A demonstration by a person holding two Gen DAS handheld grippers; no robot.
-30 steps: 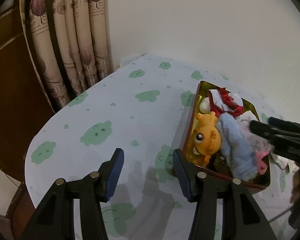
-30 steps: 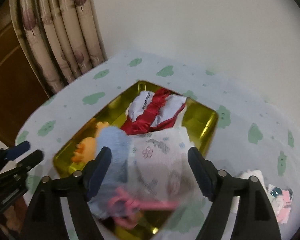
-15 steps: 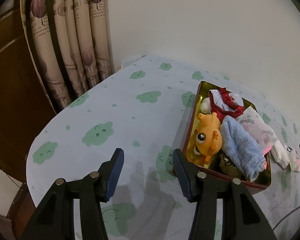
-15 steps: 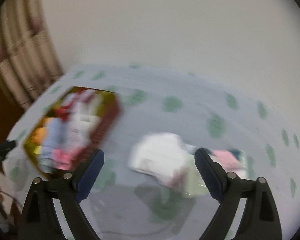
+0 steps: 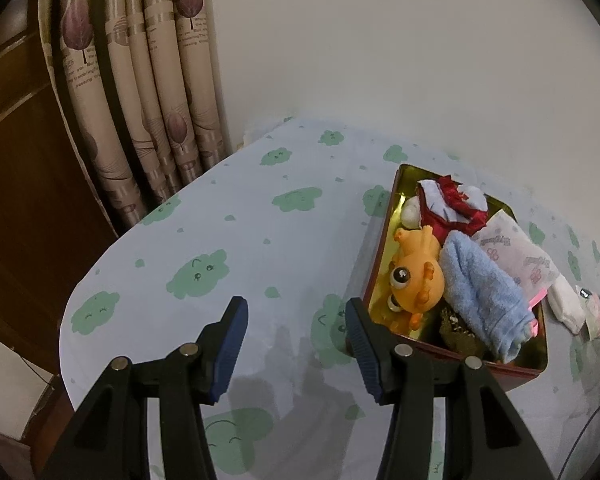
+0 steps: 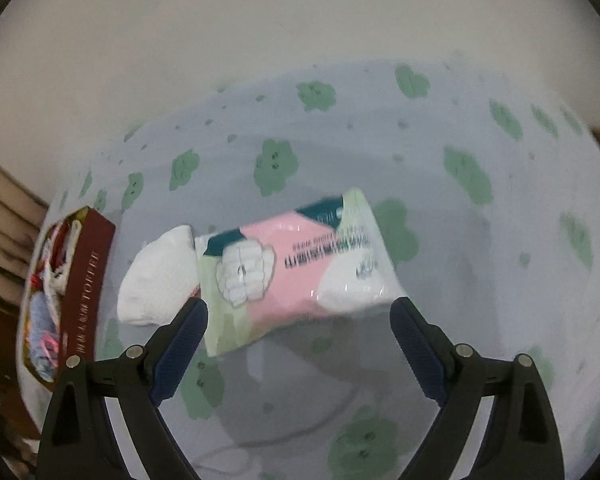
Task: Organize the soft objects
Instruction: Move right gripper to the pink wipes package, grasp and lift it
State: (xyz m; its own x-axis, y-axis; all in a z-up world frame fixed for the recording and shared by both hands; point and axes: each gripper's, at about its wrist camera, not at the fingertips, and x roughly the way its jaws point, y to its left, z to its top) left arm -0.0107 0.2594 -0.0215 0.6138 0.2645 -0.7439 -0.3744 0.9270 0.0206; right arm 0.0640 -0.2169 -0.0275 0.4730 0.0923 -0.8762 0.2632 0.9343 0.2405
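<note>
Left to right across the table (image 5: 260, 248), with its pale cloth and green cloud prints:

Far left, beige curtain (image 5: 148, 92) hanging by the wall. Left gripper (image 5: 296, 344) parked over bare cloth, jaws spread wide, nothing between them, right finger just beside the tin's near corner.

Next, red tin (image 5: 374, 248) with a gold inside, packed with soft stuff: red-and-white cloth (image 5: 452, 204) at the far end, orange plush toy (image 5: 416, 276) on the left side, blue towel (image 5: 480, 292) lying along the middle, white floral packet (image 5: 512, 256) on the right side, overhanging the rim a little.

Just right of the tin on the cloth, small white sock-like bundle (image 6: 156, 276), touching or nearly touching the pink-and-green tissue pack (image 6: 292, 268). Can't tell which, too blurry.

Right gripper (image 6: 300, 340) hovering over that pack, jaws wide, pads clear of it on both sides, not gripping anything. Thin cable (image 6: 300, 436) trailing over the cloth below the pack.
</note>
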